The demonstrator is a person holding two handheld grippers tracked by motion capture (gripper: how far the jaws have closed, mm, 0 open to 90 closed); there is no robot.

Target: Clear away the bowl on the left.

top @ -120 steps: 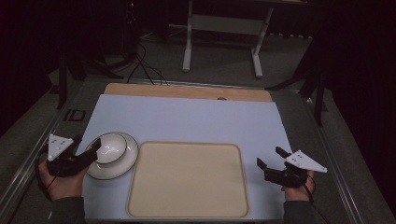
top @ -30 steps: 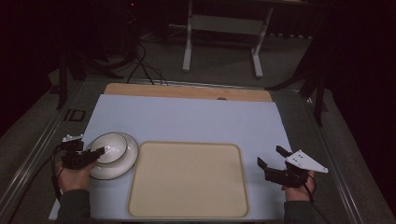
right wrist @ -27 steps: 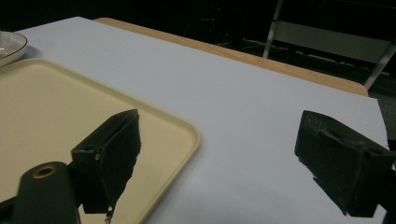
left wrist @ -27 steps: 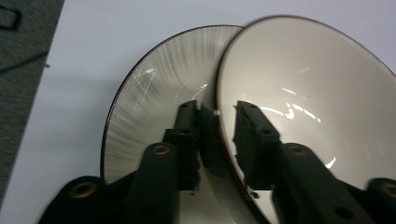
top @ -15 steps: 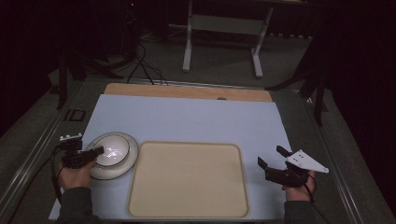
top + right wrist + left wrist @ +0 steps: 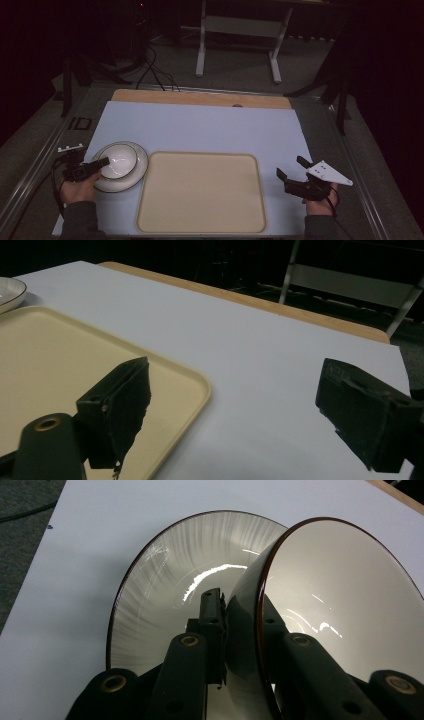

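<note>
Left of the cream tray, the left gripper has just closed its jaws on the wall of the white bowl: in the left gripper view one black jaw sits inside the bowl and the other presses its outer side, with the dark rim between them. The bowl sits in the white plate, which lies flat on the pale blue mat, just beside the tray's left edge. The bowl holds nothing, and so does the plate apart from the bowl.

The tray also holds nothing. Right of it, well apart from the bowl, the right gripper hovers low over the mat with its jaws spread wide and nothing between them; in the right gripper view one finger hangs over the tray's corner and the other over bare mat.

Beyond the tray, a wooden board edge runs along the far side of the mat.
</note>
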